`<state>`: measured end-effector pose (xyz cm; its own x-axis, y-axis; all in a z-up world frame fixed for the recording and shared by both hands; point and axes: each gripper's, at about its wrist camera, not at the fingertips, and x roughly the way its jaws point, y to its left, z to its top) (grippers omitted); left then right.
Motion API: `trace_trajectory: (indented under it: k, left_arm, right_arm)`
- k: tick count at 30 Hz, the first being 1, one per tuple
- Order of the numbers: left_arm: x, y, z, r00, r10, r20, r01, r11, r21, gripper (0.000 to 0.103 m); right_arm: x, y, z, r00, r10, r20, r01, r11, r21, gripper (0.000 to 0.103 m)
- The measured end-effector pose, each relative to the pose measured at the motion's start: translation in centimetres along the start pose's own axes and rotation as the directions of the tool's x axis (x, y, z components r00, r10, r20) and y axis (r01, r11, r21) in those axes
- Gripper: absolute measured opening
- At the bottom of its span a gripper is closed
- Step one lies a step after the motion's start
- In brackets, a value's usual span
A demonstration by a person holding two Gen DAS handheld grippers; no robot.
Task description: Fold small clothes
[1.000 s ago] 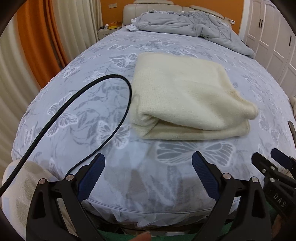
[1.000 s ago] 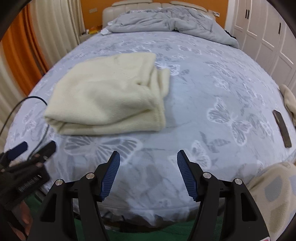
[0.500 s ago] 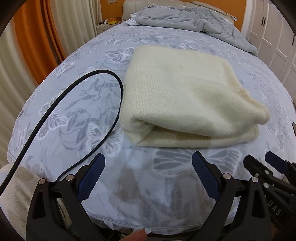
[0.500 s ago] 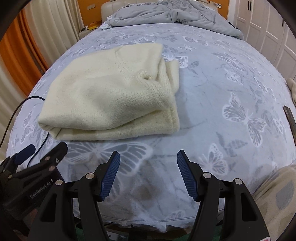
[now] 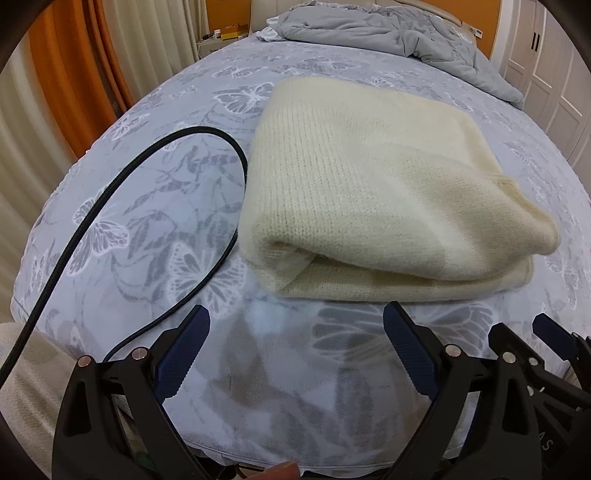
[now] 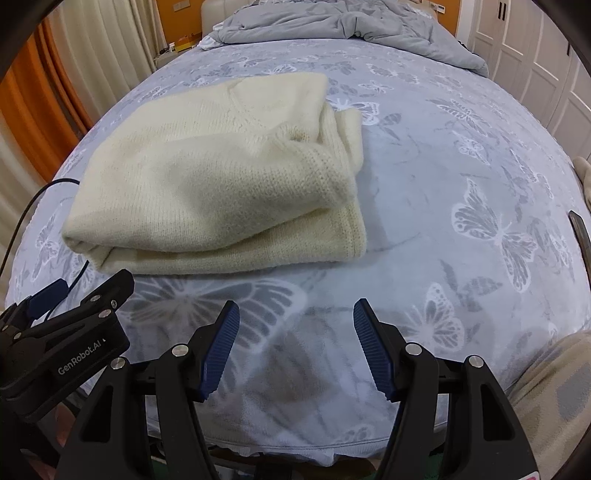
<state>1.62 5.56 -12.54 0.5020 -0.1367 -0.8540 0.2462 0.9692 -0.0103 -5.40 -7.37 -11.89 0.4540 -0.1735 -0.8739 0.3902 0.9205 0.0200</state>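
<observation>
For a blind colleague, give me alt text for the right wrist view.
A folded cream knit sweater lies on a grey butterfly-print bedsheet. The open right gripper hovers before it, empty, with the left gripper at lower left.

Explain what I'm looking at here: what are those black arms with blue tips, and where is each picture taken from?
They are hand-held tongs, one in each of a person's hands, with a camera on each looking along its fingers. One picture is from the left tongs, the other from the right tongs. Both stand open and hold nothing. On the butterfly-print bed lies a folded cream knit garment, with a black cable looping beside it. A grey duvet is bunched at the far end.
</observation>
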Motion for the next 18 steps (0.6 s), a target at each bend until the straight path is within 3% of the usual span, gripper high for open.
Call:
trace_trajectory:
  k: [18]
  left_arm:
    - [0.24, -0.87, -0.37, 1.000, 0.025, -0.001, -0.025, 0.999, 0.036, 0.093]
  right_arm:
    - [0.41, -0.31, -0.15, 1.000, 0.014, -0.011, -0.014, 1.000, 0.009, 0.063]
